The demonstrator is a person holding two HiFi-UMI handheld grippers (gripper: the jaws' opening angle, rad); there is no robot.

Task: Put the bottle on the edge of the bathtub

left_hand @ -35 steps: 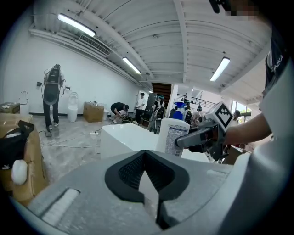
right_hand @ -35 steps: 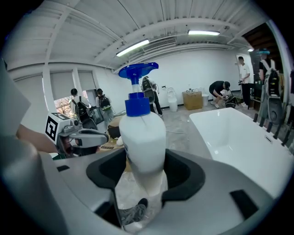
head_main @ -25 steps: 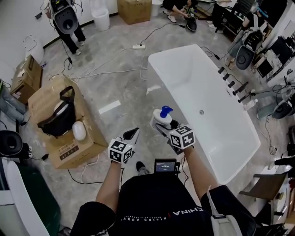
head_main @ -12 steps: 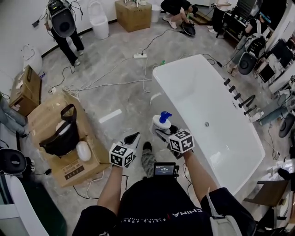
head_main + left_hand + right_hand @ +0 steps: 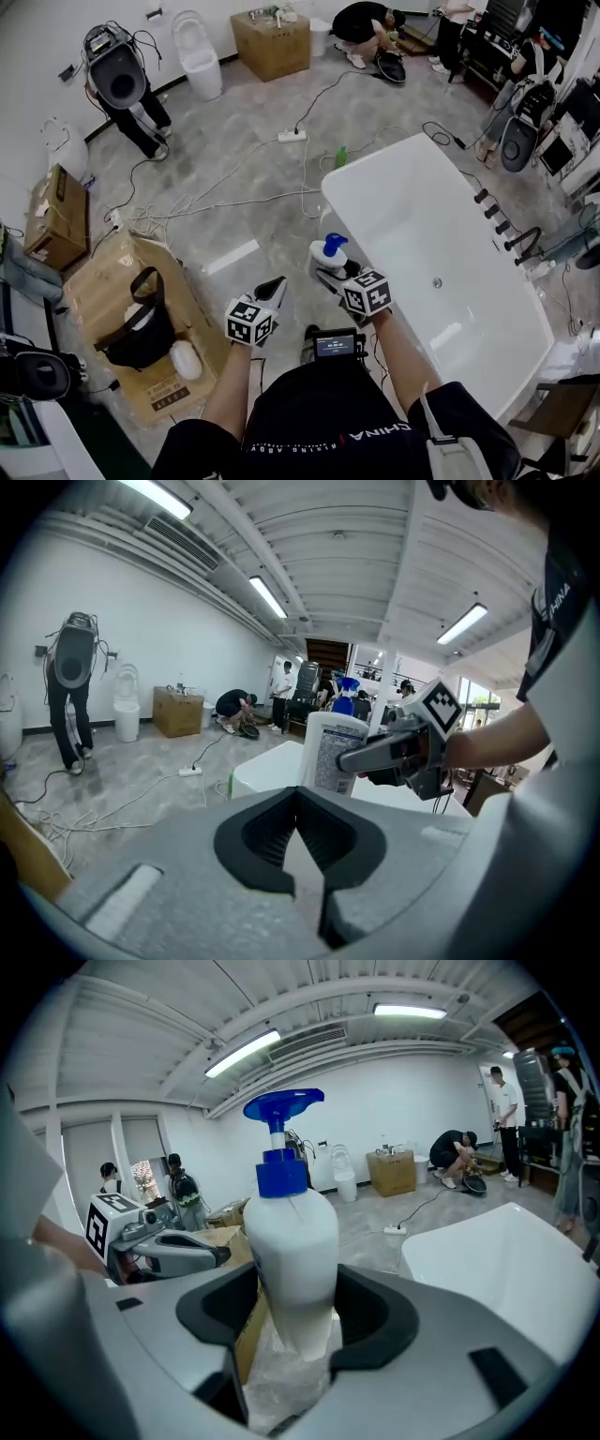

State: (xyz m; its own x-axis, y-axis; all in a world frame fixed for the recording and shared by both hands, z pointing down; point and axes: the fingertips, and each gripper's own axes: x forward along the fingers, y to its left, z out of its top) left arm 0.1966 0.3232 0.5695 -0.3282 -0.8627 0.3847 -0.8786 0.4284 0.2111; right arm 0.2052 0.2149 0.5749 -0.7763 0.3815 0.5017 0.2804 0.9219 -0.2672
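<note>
Pump bottle held upright beside the bathtub.

The bottle (image 5: 289, 1260) has its long axis vertical, blue pump head uppermost, and in the head view its spout angles toward the bathtub (image 5: 394, 216); its base is hidden below the jaws in the right gripper view, and its label print is too small to read; the right gripper (image 5: 333, 272) clamps the lower white body, one pad on each side; the bottle hangs over the floor (image 5: 244, 206), just left of the tub's rim; the left gripper (image 5: 274, 286) has its jaws closed together, empty.
</note>
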